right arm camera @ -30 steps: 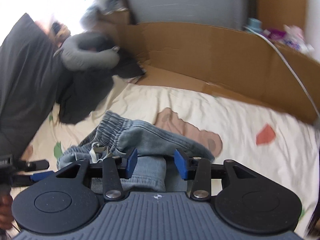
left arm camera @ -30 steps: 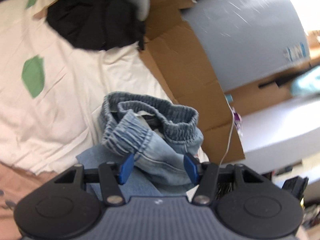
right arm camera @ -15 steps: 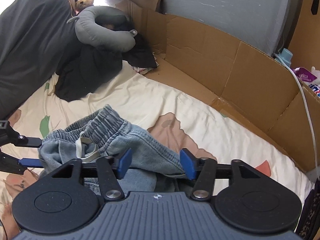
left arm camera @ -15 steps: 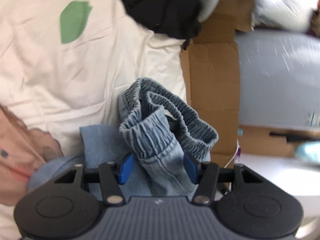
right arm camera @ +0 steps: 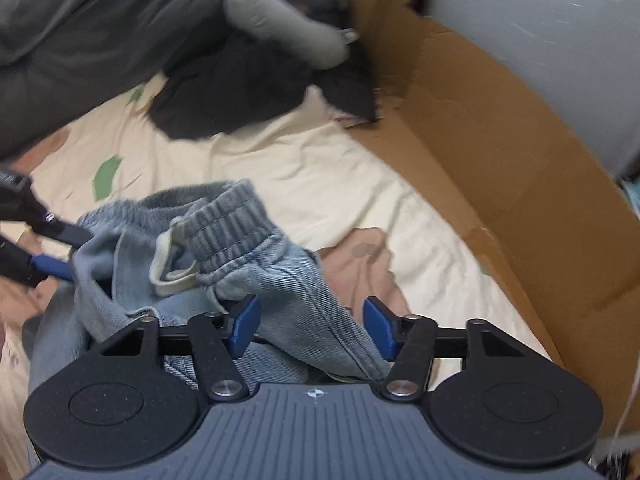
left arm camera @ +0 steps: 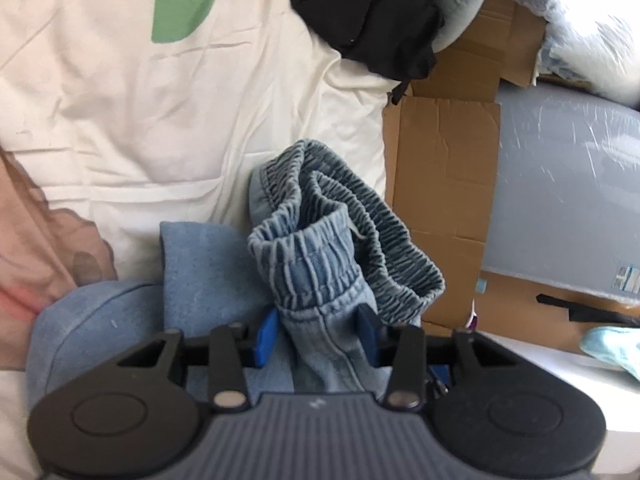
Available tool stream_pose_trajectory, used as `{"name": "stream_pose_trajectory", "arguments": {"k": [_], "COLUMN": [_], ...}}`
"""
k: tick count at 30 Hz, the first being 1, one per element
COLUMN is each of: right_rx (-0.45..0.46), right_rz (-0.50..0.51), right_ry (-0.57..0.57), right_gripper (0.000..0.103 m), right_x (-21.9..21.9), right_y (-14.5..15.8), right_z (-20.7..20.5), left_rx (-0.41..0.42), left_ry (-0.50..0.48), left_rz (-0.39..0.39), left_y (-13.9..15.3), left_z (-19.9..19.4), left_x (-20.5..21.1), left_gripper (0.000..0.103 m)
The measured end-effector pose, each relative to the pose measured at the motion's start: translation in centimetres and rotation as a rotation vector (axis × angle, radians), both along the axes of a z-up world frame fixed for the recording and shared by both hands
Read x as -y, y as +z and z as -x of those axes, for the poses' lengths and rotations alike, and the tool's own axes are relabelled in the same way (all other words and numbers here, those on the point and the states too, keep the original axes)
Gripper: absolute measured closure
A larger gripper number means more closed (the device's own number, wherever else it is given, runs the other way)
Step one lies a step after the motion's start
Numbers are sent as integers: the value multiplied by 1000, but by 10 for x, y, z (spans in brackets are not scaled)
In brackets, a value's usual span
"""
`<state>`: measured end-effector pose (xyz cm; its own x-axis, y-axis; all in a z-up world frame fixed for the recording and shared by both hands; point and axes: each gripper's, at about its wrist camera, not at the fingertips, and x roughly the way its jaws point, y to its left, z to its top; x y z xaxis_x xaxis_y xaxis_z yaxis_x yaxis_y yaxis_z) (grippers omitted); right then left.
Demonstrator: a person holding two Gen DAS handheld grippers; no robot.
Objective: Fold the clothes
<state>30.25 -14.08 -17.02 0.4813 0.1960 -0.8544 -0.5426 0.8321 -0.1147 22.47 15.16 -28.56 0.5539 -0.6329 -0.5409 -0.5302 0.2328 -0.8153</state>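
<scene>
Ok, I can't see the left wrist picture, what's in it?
The left gripper is pinching bunched light-blue jeans just below their stretchy waistband, over a cream bedsheet. A black garment and brown cardboard lie beyond.

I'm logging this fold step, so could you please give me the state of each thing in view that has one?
Jeans: bunched, waistband up, lifted by both tools, lower part on the bedsheet.
Left tool: shut on jeans.
Right tool: jaws apart, denim between them; grip unclear.
Bedsheet: spread, wrinkled.
Black garment: crumpled, unfolded.
Cardboard: flattened, creased.
</scene>
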Motion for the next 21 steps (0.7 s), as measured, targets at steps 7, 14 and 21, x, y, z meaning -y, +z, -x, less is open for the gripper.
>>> {"name": "stream_pose_trajectory", "arguments": {"k": [7,14,21], "right_rx": [-24,-57,47], "right_rz": [60,74,24], "right_ry": [134,151,32], "right_gripper": [48,79,100], "right_x": [-14,-27,-25], "right_y": [-10,-24,-1], "right_z": [-20,-28,-31], "left_rx": [-6,18,119], "left_ry": [-2,-16,-77], "left_rz": [8,-17,-114], "left_y": [-9,-10,21], "left_z": [-2,-2,-2], "left_x": [2,3,-11], "left_gripper": [57,67,76]}}
